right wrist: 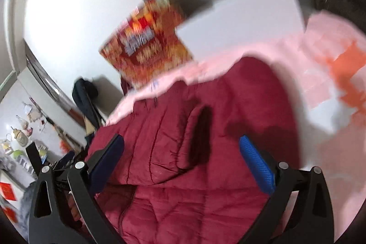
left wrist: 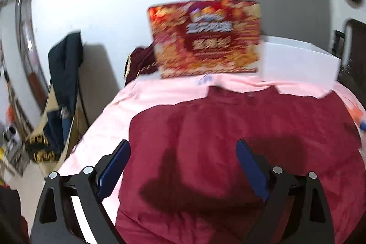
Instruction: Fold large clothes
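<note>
Maroon quilted jacket [left wrist: 228,129] lying on pink-covered counter [left wrist: 141,97], seemingly partly folded, further folds likely remaining. Left claw [left wrist: 183,166] and right claw [right wrist: 183,159] hovering above it, both spread wide, gripping nothing. Standing behind: red snack box [left wrist: 205,38], white box [left wrist: 297,63].

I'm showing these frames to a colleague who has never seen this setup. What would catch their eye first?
Most likely the big dark red garment, spread across the pink cover and filling the middle of both views. Behind it, a bright red-and-gold printed box stands against the wall beside a plain white box. In the foreground, the left gripper and right gripper hover above the cloth with jaws wide apart, holding nothing.
</note>
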`<action>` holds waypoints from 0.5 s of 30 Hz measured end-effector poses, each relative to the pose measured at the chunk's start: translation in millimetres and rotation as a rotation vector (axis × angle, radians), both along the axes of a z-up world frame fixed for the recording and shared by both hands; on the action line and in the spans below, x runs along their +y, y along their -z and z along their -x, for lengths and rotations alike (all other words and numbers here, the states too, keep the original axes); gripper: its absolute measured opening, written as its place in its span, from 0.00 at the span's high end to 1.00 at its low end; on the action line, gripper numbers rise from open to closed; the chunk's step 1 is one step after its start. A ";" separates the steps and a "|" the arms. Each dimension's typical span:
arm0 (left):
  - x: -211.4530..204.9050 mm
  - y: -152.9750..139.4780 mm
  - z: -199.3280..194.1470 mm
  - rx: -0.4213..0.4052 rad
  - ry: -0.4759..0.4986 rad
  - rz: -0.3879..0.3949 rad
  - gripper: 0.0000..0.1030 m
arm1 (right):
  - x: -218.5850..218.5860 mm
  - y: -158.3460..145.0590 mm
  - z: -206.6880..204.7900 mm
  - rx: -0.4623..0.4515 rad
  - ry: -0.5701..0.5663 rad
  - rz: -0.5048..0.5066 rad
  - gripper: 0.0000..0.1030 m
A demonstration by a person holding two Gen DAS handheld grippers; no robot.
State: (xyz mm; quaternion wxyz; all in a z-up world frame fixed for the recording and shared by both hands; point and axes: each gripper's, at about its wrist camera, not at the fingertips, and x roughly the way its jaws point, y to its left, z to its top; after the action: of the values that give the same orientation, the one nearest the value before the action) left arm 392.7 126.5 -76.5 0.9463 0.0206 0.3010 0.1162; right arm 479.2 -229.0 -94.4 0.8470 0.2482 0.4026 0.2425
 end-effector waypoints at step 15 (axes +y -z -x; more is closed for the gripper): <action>33.1 10.5 -32.1 0.064 -0.092 0.073 0.07 | 33.3 -22.1 -17.4 -0.181 0.021 0.252 0.86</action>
State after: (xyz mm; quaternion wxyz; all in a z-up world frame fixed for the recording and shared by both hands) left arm 424.8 159.7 -87.0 0.9300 -0.0240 0.3356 0.1479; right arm 496.6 -195.7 -72.2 0.9069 0.1214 0.3490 0.2024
